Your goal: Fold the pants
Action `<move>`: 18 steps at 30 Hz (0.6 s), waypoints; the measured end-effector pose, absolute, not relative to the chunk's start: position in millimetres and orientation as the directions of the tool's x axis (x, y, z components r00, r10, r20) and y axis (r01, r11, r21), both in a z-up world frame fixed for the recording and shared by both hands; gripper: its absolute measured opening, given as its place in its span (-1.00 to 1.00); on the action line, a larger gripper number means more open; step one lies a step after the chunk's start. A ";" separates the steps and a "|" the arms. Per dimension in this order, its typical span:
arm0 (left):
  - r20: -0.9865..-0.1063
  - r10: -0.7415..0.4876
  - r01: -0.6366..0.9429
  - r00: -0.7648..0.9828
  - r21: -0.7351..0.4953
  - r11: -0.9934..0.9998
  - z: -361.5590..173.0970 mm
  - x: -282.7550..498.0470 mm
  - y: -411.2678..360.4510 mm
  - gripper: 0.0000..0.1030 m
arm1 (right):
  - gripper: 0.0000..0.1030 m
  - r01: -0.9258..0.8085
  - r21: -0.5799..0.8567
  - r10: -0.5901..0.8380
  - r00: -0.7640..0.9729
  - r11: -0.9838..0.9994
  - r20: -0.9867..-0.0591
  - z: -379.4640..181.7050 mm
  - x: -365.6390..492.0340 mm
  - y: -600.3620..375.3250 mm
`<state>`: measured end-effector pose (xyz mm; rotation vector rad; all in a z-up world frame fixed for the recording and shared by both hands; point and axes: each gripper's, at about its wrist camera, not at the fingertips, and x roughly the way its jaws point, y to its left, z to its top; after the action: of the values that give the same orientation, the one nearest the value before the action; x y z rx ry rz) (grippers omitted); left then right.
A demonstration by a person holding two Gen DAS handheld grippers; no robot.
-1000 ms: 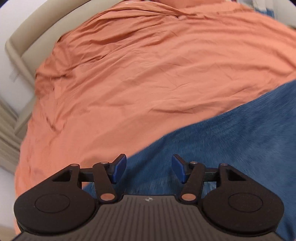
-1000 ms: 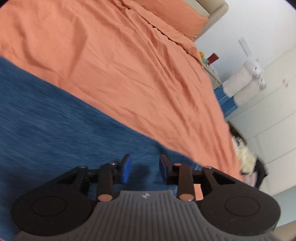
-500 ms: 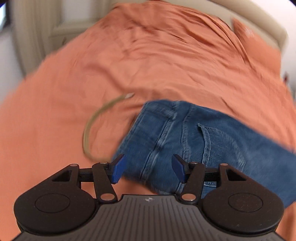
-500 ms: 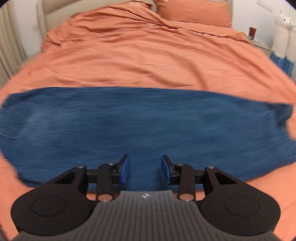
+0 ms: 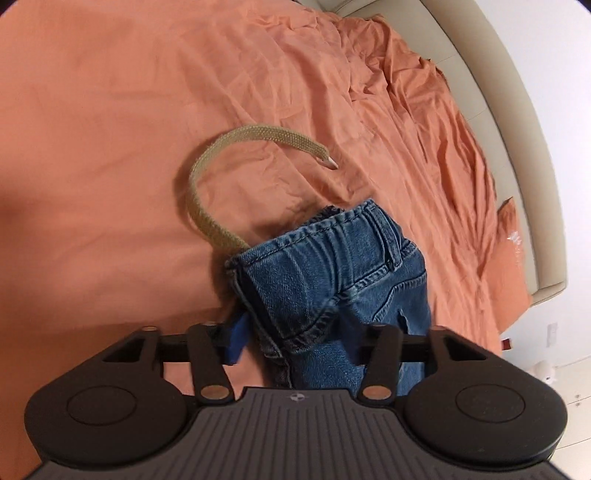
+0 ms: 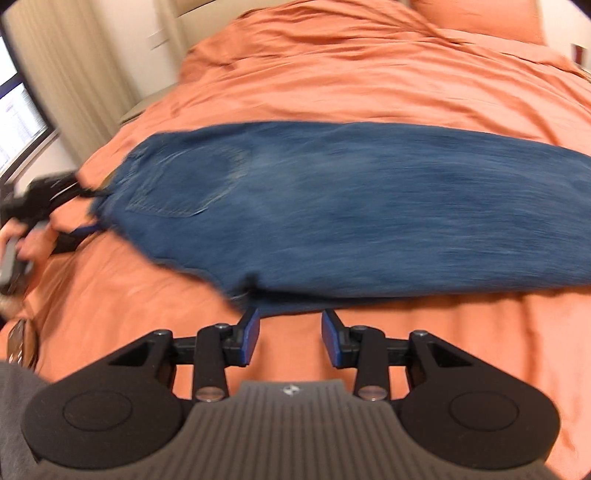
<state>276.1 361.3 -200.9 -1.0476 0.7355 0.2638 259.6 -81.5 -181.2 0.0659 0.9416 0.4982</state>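
Fingers of the left gripper (image 5: 293, 341) were closing around the waistband end of the blue jeans (image 5: 332, 280); denim lay between the blue pads, though whether both pads already pressed on it could not be told, since cloth hid the right pad. A woven tan belt (image 5: 207, 192) curled out from the waistband across the orange bedcover (image 5: 110, 147) and ended in a loose tip, well clear of the beige bed frame (image 5: 517, 147). Wide, unobstructed bedcover lay to the left of and beyond the waistband.

Fingers of the right gripper (image 6: 290, 336) stood apart with nothing between them, over bare orange cover just short of the near edge of the jeans (image 6: 351, 206). In the right wrist view the garment lay lengthwise across the bed, blurred, waist end at the left, leg end running off at the right. The left gripper (image 6: 79, 218) appeared at that waist end, with a hand (image 6: 14, 240) behind it. Open cover extended past the far edge of the jeans up to the pillow (image 6: 480, 14). Curtains (image 6: 74, 66) hung beside the bed's left edge.
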 end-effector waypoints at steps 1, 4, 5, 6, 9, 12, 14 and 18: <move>-0.672 -0.121 -0.524 0.731 -0.666 0.531 -196.5 279.5 358.7 -0.30 | -0.36 -0.406 0.263 0.448 0.477 0.875 -0.756 -182.5 260.0 -72.9; -0.690 -0.052 -0.516 0.722 -0.587 0.624 -177.4 282.8 350.3 -0.60 | -0.36 -0.460 0.217 0.445 0.474 0.861 -0.760 -187.2 263.5 -44.2; -0.684 -0.038 -0.506 0.728 -0.574 0.644 -169.0 281.8 348.3 -0.64 | -0.36 -0.466 0.192 0.430 0.483 0.864 -0.762 -189.7 268.0 -36.9; -0.675 -0.027 -0.490 0.737 -0.562 0.666 -159.3 281.2 346.0 -0.66 | -0.37 -0.463 0.169 0.411 0.492 0.870 -0.768 -193.4 273.2 -29.8; -0.654 0.000 -0.438 0.757 -0.507 0.742 -129.8 282.1 337.4 -0.67 | -0.78 -0.424 0.198 0.410 0.500 0.884 -0.763 -195.3 288.3 -26.4; -0.656 0.046 -0.420 0.754 -0.427 0.801 -119.8 287.9 331.9 -0.67 | -0.91 -0.465 0.193 0.438 0.505 0.864 -0.744 -183.6 281.4 -26.7; -0.692 0.073 -0.443 0.719 -0.374 0.815 -133.9 296.8 333.9 -0.67 | -0.93 -0.470 0.201 0.440 0.478 0.859 -0.761 -185.6 275.6 -28.0; -0.783 0.099 -0.504 0.615 -0.294 0.812 -181.8 313.2 338.5 -0.67 | -0.96 -0.450 0.197 0.405 0.432 0.871 -0.805 -210.4 272.3 -22.4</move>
<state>313.2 338.5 -181.8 -0.5284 0.8444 0.3665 272.3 -22.4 -210.4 -0.0500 0.9894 0.5329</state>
